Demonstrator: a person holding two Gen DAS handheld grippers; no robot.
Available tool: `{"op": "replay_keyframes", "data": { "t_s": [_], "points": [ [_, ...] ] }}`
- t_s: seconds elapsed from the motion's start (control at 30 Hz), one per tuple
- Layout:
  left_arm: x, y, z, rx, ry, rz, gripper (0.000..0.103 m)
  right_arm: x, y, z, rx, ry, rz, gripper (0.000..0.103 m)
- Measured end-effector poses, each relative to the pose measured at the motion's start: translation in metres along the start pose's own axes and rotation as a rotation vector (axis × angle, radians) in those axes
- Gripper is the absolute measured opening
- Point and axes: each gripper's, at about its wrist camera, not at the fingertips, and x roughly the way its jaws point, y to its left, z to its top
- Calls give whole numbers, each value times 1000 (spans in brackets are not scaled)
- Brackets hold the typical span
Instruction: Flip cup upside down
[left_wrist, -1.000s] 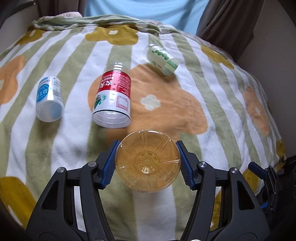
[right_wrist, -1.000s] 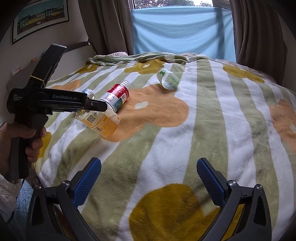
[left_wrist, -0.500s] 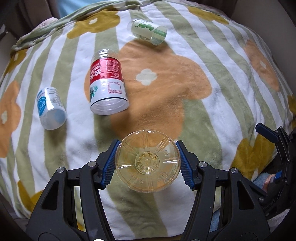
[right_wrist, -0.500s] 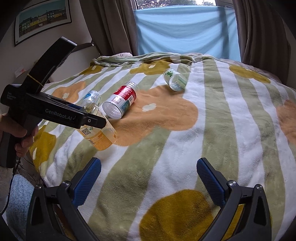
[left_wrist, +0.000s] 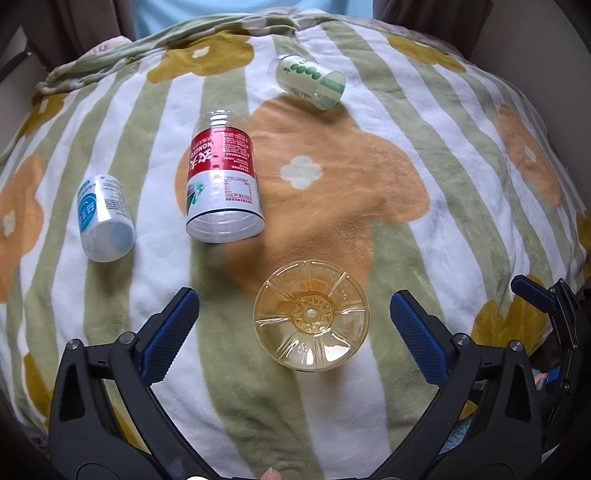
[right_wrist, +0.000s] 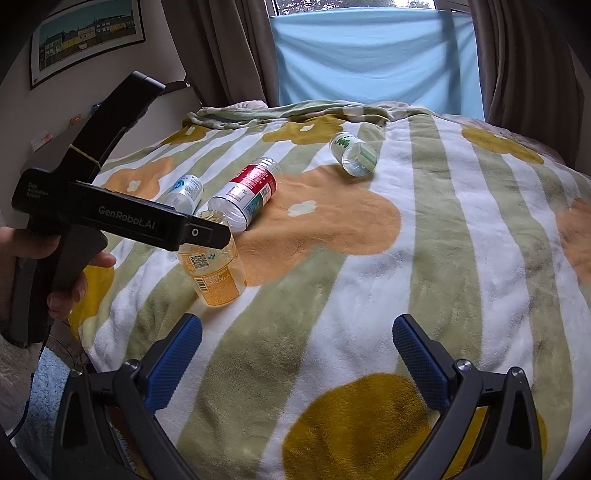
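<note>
The orange cup (left_wrist: 311, 314) stands upside down on the striped blanket, its ribbed base facing my left wrist camera. My left gripper (left_wrist: 295, 328) is open, its blue pads (left_wrist: 170, 328) spread wide on either side of the cup and clear of it. In the right wrist view the same cup (right_wrist: 214, 271) stands mouth down, a little tilted, under the left gripper's body (right_wrist: 122, 218). My right gripper (right_wrist: 295, 362) is open and empty, low over the blanket near the front edge.
A red-labelled cup (left_wrist: 223, 188), a blue-labelled cup (left_wrist: 103, 218) and a green-dotted cup (left_wrist: 310, 81) lie on their sides on the blanket (left_wrist: 424, 155). The bed edge drops off at the front and left. Curtains and a blue cloth (right_wrist: 373, 55) are behind.
My left gripper has opened and let go of the orange cup, which now stands mouth down on the blanket. The right gripper has barely moved.
</note>
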Motion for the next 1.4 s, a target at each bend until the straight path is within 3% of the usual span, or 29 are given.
{"op": "replay_keyframes", "data": {
  "t_s": [0.23,0.43,0.73,0.87,1.13,1.27,1.4],
  "points": [
    [-17,-1,-1,-4,-44,-4,103,-5,1,3,-7,-9,-4,103],
    [-54,-4,-5,-3,-119,-10,103,-21,11,12,-27,-43,-19,103],
    [-169,-7,-24,6,-358,18,103,-82,42,43,-67,-153,-66,103],
    [-221,1,-49,-44,-478,24,103,-116,53,62,-10,-196,-97,103],
    [-267,8,-104,-56,-638,188,103,-177,84,82,31,-339,-249,103],
    [-274,20,-123,-105,-692,160,103,-190,99,78,31,-404,-348,103],
    [-276,27,-131,-116,-709,150,103,-192,102,68,60,-430,-391,103]
  ]
}}
